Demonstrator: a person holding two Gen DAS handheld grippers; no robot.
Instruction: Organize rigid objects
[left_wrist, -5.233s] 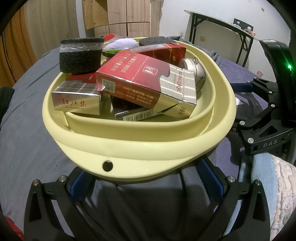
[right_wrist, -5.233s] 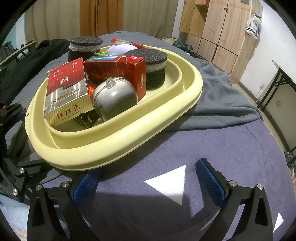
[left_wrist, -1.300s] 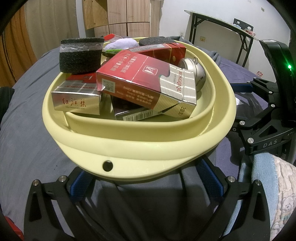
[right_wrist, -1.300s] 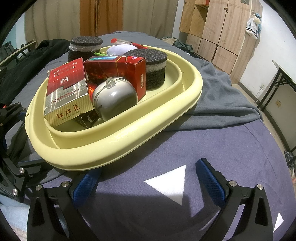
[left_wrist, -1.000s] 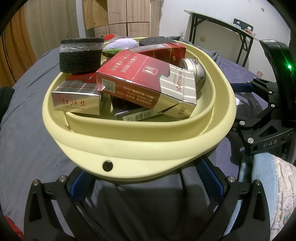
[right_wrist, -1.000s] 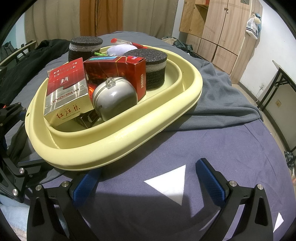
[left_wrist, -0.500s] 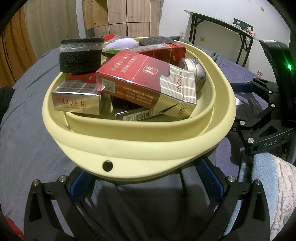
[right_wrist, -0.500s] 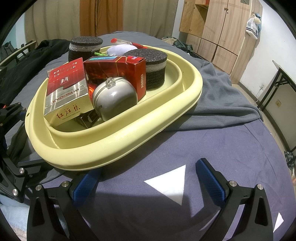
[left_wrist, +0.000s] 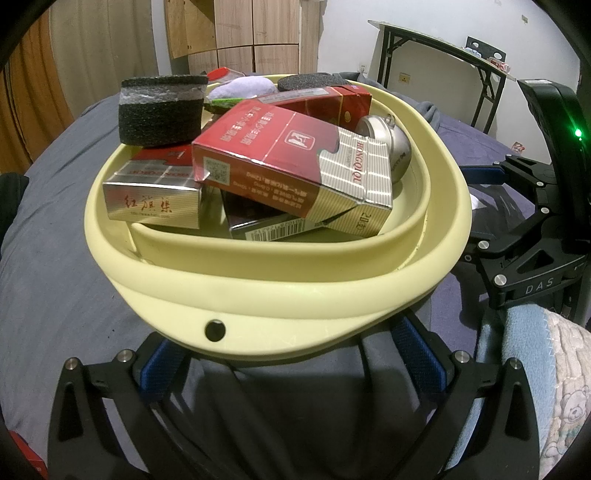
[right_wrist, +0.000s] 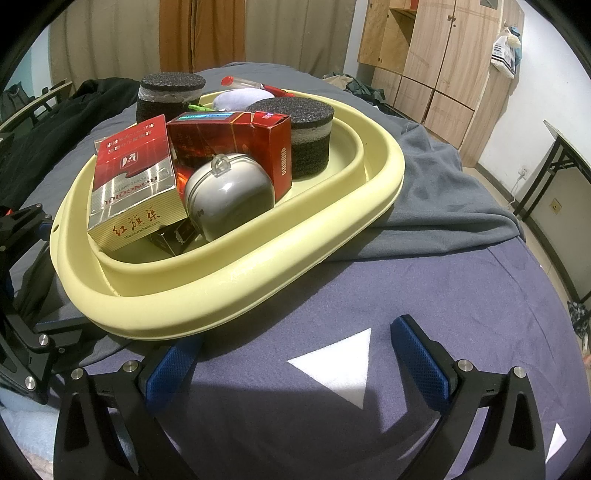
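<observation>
Basin (right_wrist: 258, 280), pale yellow and piled with cigarette packs (left_wrist: 295, 166), sat on the bed, long axis running away from the left gripper (left_wrist: 291, 354). Both it and the right gripper (right_wrist: 295, 354) were wide open, holding nothing. Bare blanket (right_wrist: 424, 288) lay right of the rim.

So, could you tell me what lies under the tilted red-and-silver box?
A dark pack with a barcode lies under the box in the basin; anything deeper is covered.
</observation>
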